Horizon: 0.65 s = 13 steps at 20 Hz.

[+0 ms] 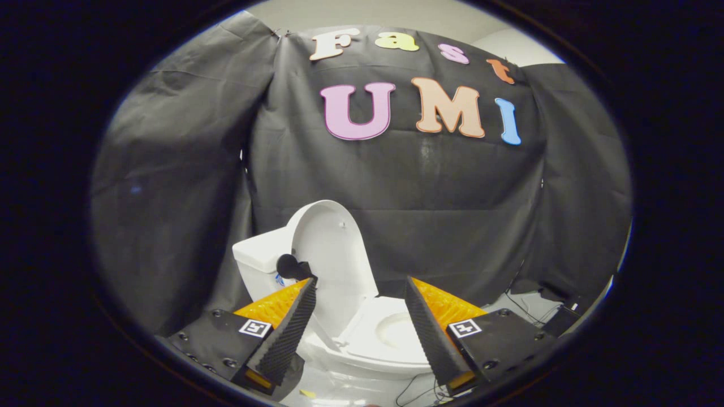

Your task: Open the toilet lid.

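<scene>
The gripper (361,282) sits nearest, its two fingers (288,328) spread wide apart with nothing held between them and neither one touching anything. Each finger carries a ridged inner face and is fixed to a dark block with a small square marker (255,327) on top.

Just beyond and between the fingers stands a white toilet (339,345). Its lid (331,249) is raised, standing upright and leaning back toward the tank (260,257). The seat (390,339) lies flat, and the bowl opening shows between the two fingers, closer to the right one. A small dark knob-like part (289,265) sits at the side of the tank, just above the left fingertip; what it is cannot be made out.

Behind the toilet hangs a black cloth wall (452,198), creased and draped down to the floor. To the right of the toilet, near the foot of the cloth, thin cables (526,305) trail across a pale floor (523,299) toward a dark box (561,319).
</scene>
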{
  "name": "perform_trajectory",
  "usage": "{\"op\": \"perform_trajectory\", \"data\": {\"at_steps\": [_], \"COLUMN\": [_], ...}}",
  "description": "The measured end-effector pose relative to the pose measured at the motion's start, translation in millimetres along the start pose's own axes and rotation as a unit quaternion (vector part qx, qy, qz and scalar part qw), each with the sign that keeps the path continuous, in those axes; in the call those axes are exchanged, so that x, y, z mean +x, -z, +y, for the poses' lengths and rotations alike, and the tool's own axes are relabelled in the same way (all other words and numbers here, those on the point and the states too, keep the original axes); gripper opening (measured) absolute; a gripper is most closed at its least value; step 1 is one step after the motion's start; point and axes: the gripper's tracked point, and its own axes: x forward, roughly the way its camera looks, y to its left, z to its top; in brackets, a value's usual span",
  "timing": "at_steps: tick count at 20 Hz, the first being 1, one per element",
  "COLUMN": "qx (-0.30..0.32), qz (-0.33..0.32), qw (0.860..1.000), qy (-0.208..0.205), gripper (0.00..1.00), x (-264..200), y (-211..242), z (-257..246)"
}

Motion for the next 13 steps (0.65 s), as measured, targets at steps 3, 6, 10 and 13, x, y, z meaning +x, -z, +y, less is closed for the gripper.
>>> {"op": "perform_trajectory", "data": {"at_steps": [3, 6, 10, 13], "qx": [-0.002, -0.004, -0.009, -0.013], "qz": [0.003, 0.015, 0.011, 0.003], "qw": [1.0, 1.0, 1.0, 1.0], "qy": [-0.002, -0.002, -0.005, -0.007], "gripper": [0.98, 0.98, 0.98, 0.98], "x": [-4, -5, -6, -3], "y": [13, 24, 26, 29], "z": [-21, -38, -57, -66]}}
